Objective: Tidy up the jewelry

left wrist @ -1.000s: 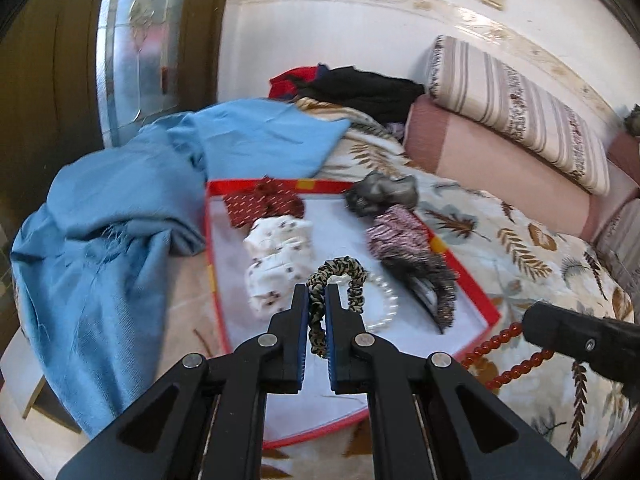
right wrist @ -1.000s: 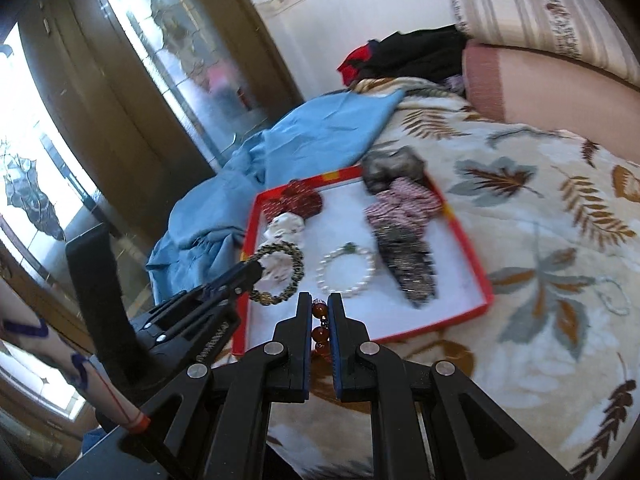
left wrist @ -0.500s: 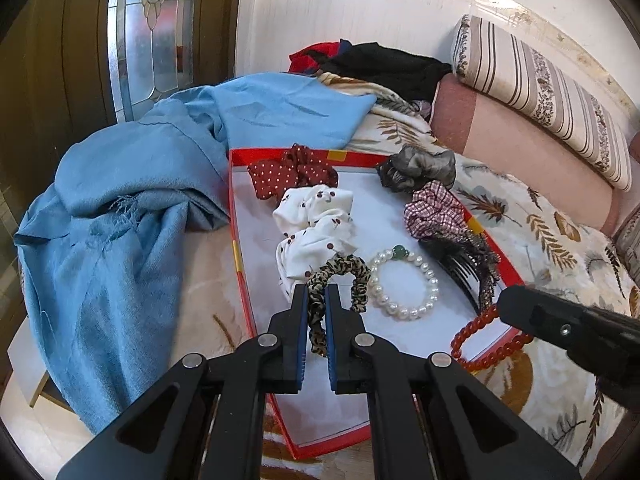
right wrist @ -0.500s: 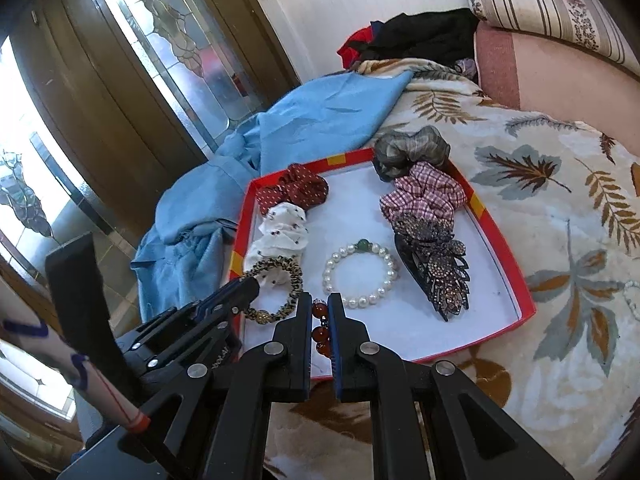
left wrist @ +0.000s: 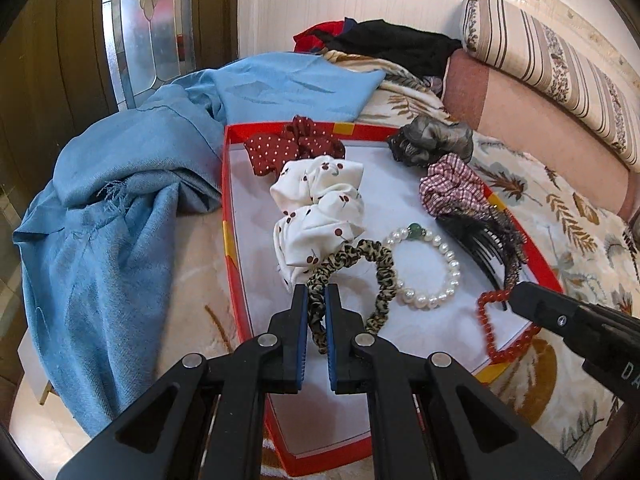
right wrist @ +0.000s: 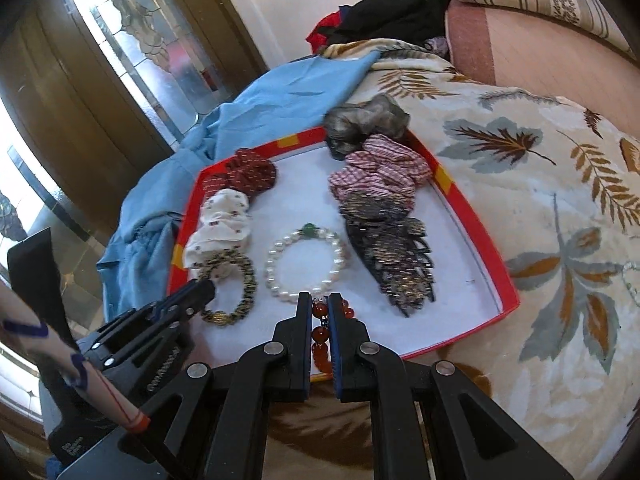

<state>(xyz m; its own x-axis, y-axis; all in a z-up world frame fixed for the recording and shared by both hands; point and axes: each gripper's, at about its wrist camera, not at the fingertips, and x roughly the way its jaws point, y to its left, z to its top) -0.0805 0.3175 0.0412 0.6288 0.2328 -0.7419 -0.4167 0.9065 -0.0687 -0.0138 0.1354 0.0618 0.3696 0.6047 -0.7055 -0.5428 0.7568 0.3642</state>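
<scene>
Bedspread under the red tray [left wrist: 230, 216] — both loads hang directly above its white floor. Left gripper [left wrist: 316, 300] pinches the leopard hair tie [left wrist: 380, 264], right gripper [right wrist: 320, 312] the red bead bracelet [right wrist: 320, 336] — pearl bracelet [right wrist: 306, 264] just ahead.

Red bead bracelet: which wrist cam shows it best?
Left wrist view: the red bead bracelet hangs as a nearly whole loop from the right gripper. Right wrist view shows only a few beads between its fingers.

My bed [right wrist: 540, 184] has a blanket with big leaves on it. On it lie a red tray [left wrist: 225, 184], a blue cloth [left wrist: 120, 208] beside the tray, a pile of dark clothes [left wrist: 384, 44] – and pillows [left wrist: 540, 112] at the far side.
</scene>
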